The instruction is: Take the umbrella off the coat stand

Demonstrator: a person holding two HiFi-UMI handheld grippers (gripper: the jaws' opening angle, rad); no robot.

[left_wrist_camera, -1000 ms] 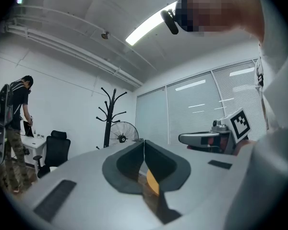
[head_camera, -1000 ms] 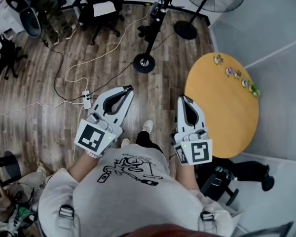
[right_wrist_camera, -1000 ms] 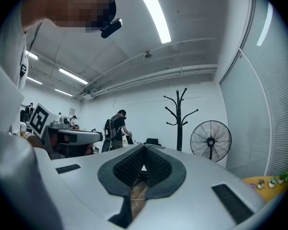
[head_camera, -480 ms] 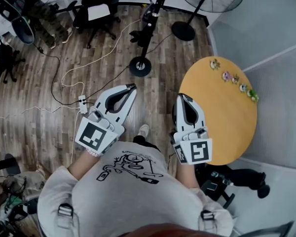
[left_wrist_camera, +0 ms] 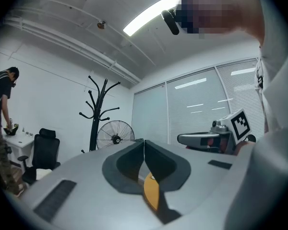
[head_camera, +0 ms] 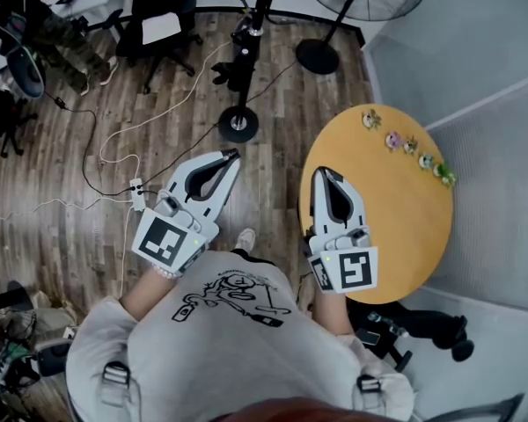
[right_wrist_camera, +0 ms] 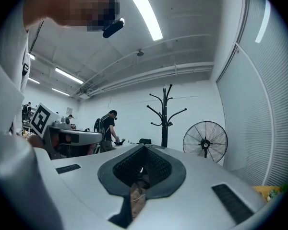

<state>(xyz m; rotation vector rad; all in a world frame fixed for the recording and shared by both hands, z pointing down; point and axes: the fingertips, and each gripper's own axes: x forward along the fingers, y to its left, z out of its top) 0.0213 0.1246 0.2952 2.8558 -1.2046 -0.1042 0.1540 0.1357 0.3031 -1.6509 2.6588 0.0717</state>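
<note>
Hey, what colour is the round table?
The round table is orange-yellow, clearest in the head view.

The room is brightly and evenly lit from above by long ceiling lamps (left_wrist_camera: 151, 14), which are blown out to white streaks in both gripper views. Their reflections are caught on the glass wall (left_wrist_camera: 189, 84). Only faint, soft shadows are cast on the wooden floor (head_camera: 62, 200). Straight lines are bent by fisheye distortion, corners are blackened, and the nearest surfaces are rendered soft.
</note>
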